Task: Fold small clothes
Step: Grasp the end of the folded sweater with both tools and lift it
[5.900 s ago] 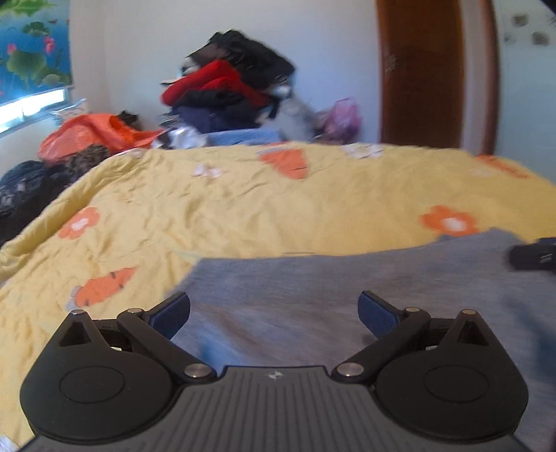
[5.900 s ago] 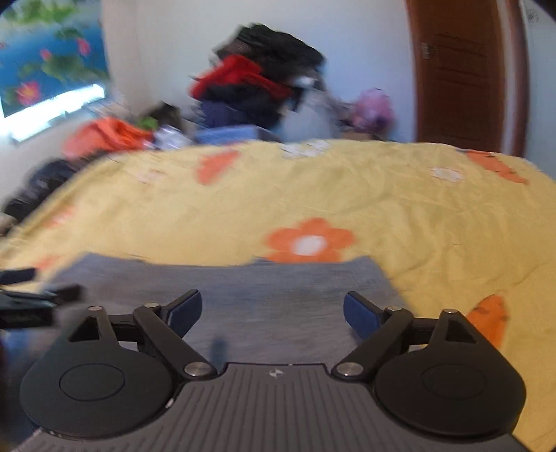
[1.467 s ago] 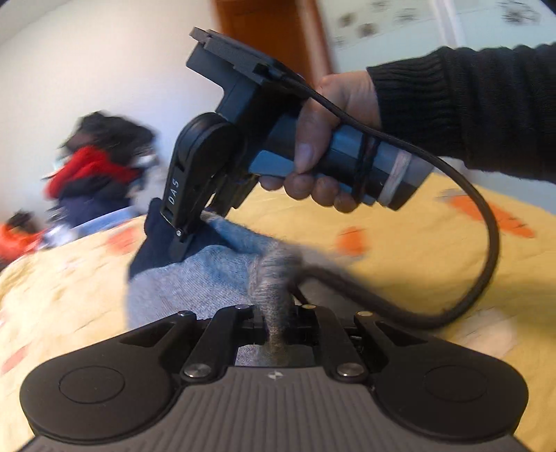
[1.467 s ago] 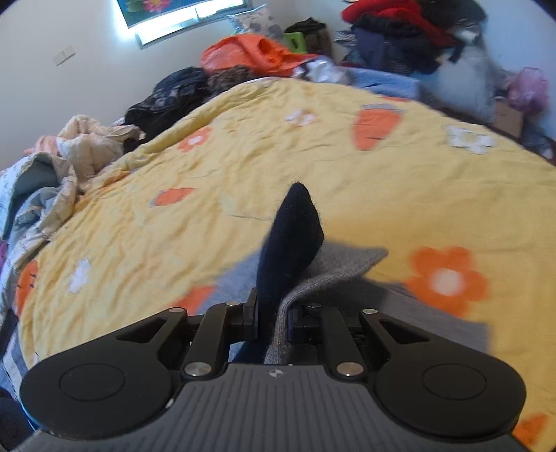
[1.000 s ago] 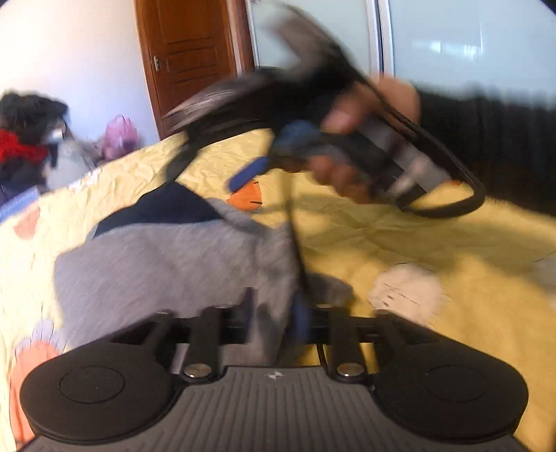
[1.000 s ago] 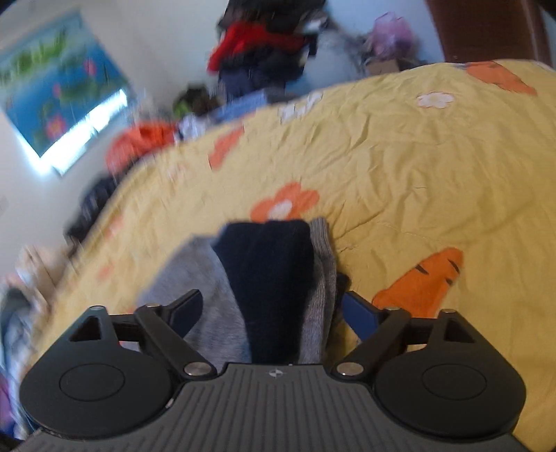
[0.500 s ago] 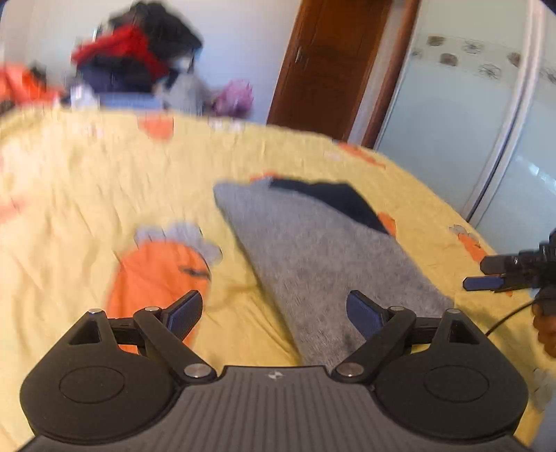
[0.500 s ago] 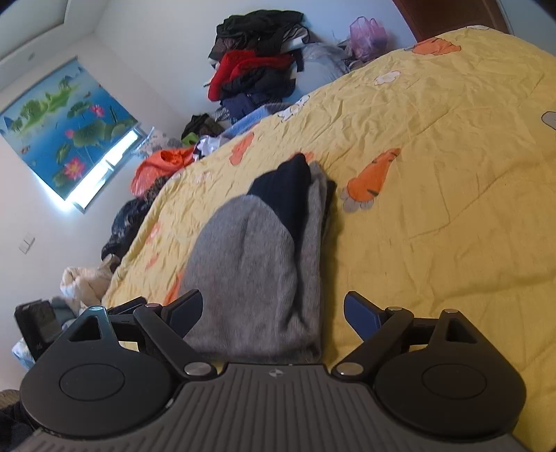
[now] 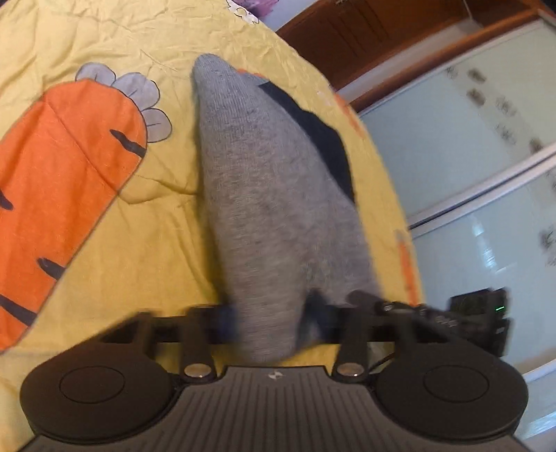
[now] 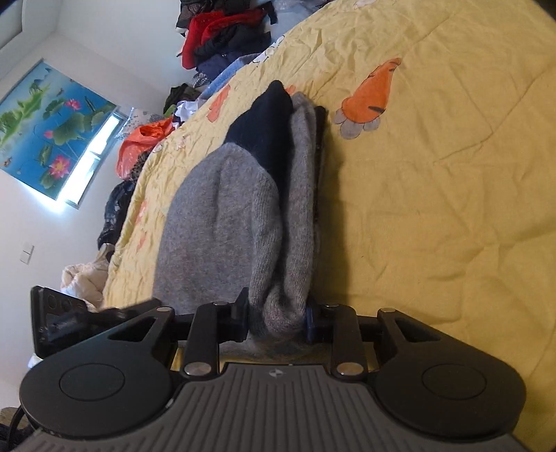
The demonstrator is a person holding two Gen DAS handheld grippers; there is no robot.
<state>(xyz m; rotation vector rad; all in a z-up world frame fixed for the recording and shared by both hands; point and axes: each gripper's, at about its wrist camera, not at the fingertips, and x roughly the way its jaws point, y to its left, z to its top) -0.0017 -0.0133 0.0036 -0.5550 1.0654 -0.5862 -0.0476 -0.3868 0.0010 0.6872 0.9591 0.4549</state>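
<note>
Lying folded lengthwise on a yellow quilt (image 10: 434, 208), a grey knitted garment (image 10: 215, 222) with a dark navy part has its near end bunched between both tools. The right gripper (image 10: 277, 321) is closing, pads pressing the bunched knit. The left gripper (image 9: 269, 325) is closing on the same end; its fingers are motion-blurred. The garment's very end is hidden behind the gripper bodies.

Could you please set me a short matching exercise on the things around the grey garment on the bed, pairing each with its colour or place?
1. folded garment
2. bedspread
3. carrot print
4. pile of clothes

a. orange with black marks
b. grey with a dark navy part
c. beyond the far edge of the bed, by the wall
d. yellow, creased

Pairs: 1-b, 2-d, 3-a, 4-c
</note>
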